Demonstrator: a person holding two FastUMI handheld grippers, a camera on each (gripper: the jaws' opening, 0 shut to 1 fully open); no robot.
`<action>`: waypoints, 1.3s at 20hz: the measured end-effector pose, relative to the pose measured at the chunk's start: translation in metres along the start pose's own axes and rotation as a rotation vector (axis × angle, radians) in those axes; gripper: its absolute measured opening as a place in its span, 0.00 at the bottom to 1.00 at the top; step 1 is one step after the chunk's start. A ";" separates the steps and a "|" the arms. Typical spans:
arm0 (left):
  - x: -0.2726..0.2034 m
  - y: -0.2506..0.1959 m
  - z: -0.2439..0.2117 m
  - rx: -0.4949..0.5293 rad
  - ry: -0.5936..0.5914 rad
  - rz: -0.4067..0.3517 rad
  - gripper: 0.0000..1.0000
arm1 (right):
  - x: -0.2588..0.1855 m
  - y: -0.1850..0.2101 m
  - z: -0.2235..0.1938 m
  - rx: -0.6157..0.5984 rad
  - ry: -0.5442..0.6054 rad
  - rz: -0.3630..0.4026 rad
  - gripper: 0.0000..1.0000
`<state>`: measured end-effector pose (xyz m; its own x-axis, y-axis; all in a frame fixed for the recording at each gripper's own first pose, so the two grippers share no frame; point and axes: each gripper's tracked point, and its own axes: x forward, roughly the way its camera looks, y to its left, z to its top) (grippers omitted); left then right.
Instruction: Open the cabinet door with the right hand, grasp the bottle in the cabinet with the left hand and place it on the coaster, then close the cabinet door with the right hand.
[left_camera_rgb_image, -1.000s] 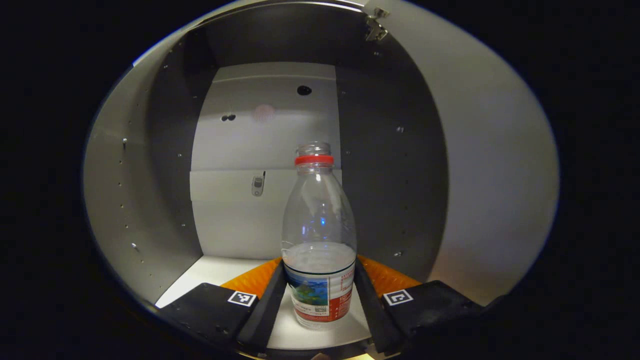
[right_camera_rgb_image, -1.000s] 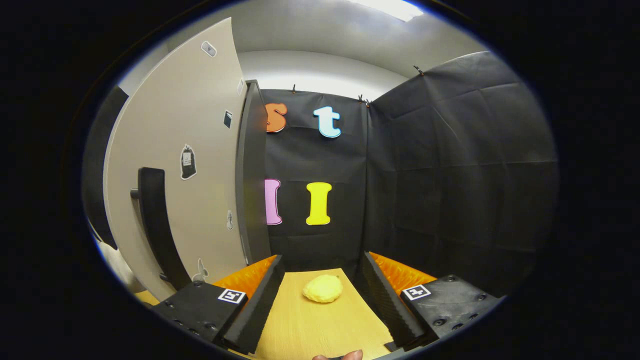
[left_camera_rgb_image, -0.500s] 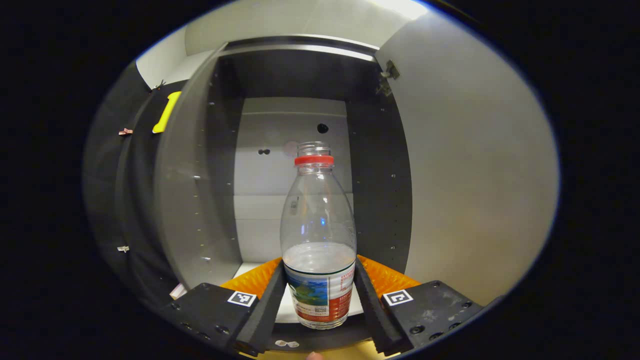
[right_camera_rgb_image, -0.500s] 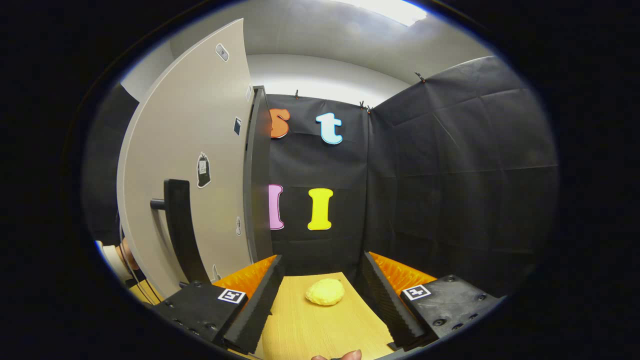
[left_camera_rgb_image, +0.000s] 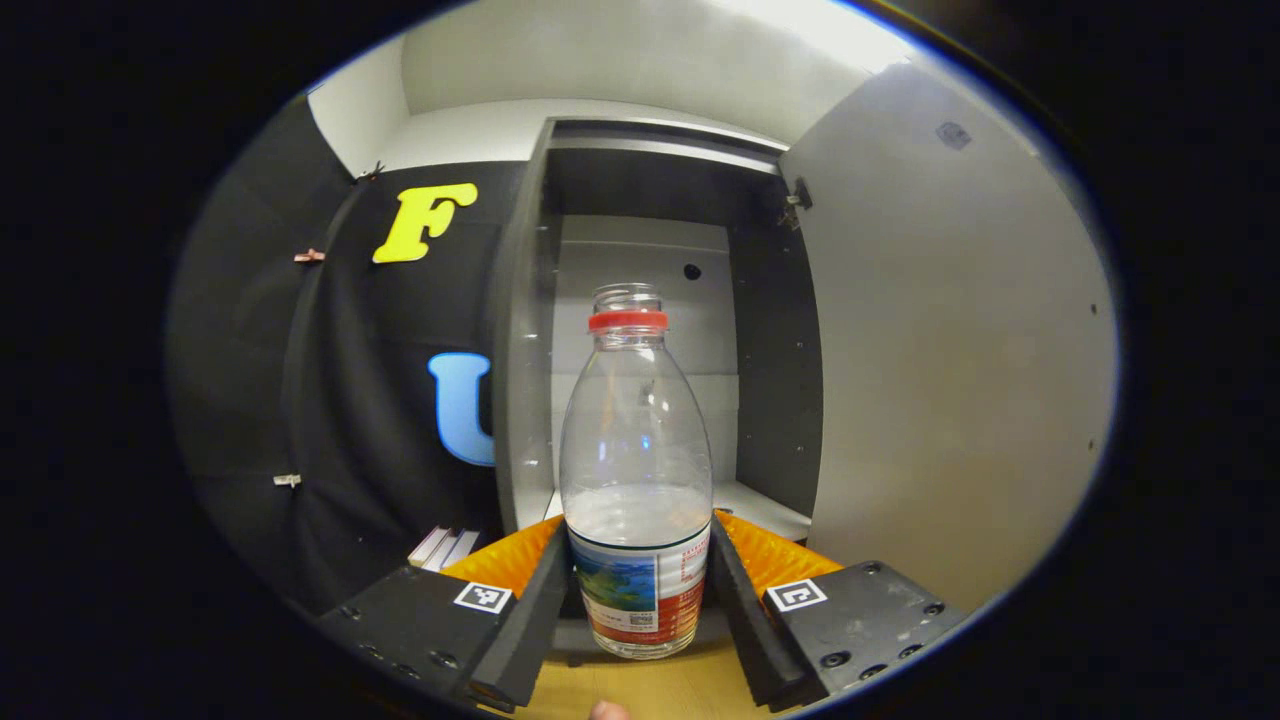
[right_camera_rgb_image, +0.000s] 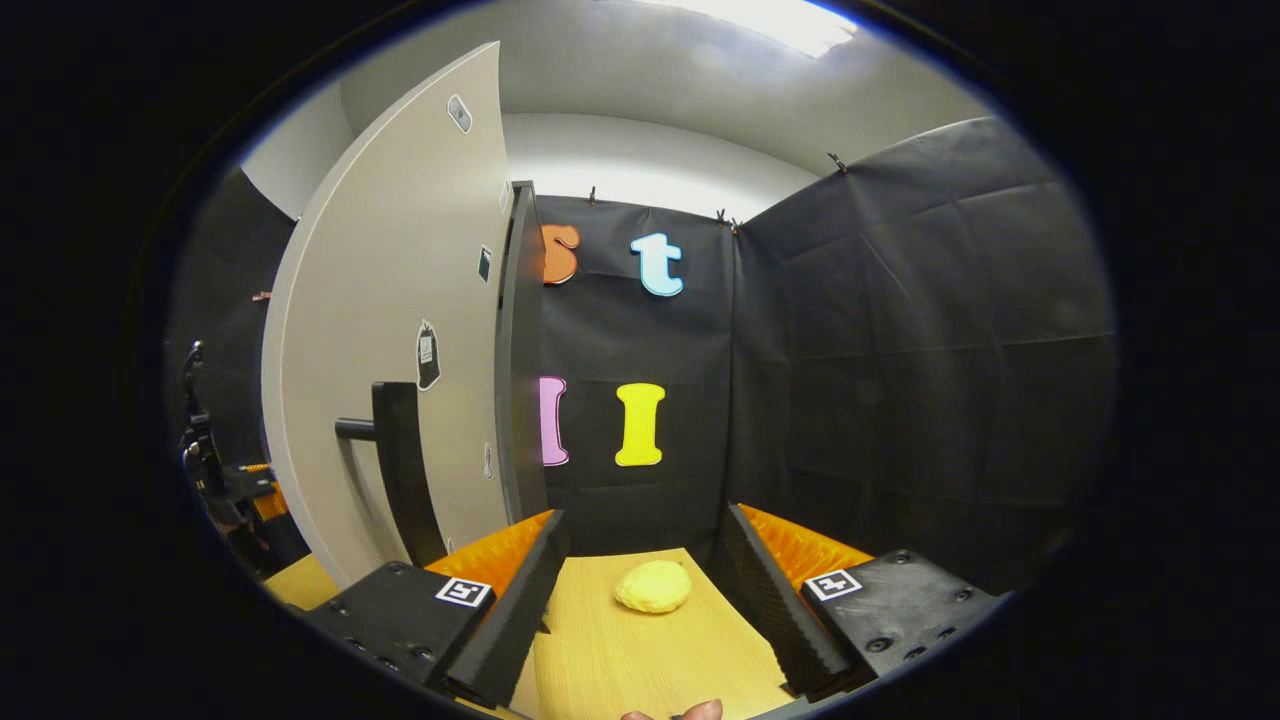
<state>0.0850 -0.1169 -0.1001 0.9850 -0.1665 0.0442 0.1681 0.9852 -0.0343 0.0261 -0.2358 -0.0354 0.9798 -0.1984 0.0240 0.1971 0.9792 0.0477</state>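
Left gripper view: closest in, the left tool (left_camera_rgb_image: 637, 600) has its two fingers pressed against either side of a clear plastic bottle (left_camera_rgb_image: 636, 470), gripping it at the label. The bottle stands upright between the fingers, with a red ring under its uncapped mouth and water filling roughly its lower third. It is held above the front edge of a wooden counter (left_camera_rgb_image: 660, 690), out in front of the cabinet. Behind it stands the open cabinet (left_camera_rgb_image: 640, 300), dark inside with a pale back panel and a white shelf floor. The cabinet door (left_camera_rgb_image: 950, 380) is swung wide open to the right.

Right gripper view: the right tool (right_camera_rgb_image: 640, 590) is spread wide with nothing between its fingers, poised over the wooden counter (right_camera_rgb_image: 620, 660). A fingertip of the person's hand (right_camera_rgb_image: 690, 711) shows at the bottom edge. Just beyond the fingertips, a small round yellow coaster (right_camera_rgb_image: 652, 586) lies flat on the counter. Farther left, the pale cabinet door (right_camera_rgb_image: 400, 300) stands open, its dark vertical handle (right_camera_rgb_image: 400, 470) facing outward and a few small stickers on its face.
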 end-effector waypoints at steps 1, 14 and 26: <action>-0.008 0.006 -0.004 0.006 0.000 0.009 0.78 | -0.001 0.001 0.001 -0.006 -0.003 -0.005 0.98; -0.095 0.063 -0.154 0.046 0.056 0.043 0.78 | -0.014 -0.015 0.007 0.016 -0.006 -0.113 0.98; -0.104 0.074 -0.291 0.025 0.148 -0.048 0.78 | -0.037 -0.016 0.018 -0.029 -0.010 -0.211 0.98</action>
<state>0.0065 -0.0387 -0.3981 0.9709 -0.2163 -0.1027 0.2164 0.9763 -0.0106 -0.0139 -0.2453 -0.0189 0.9162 -0.3998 0.0265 0.3993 0.9165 0.0244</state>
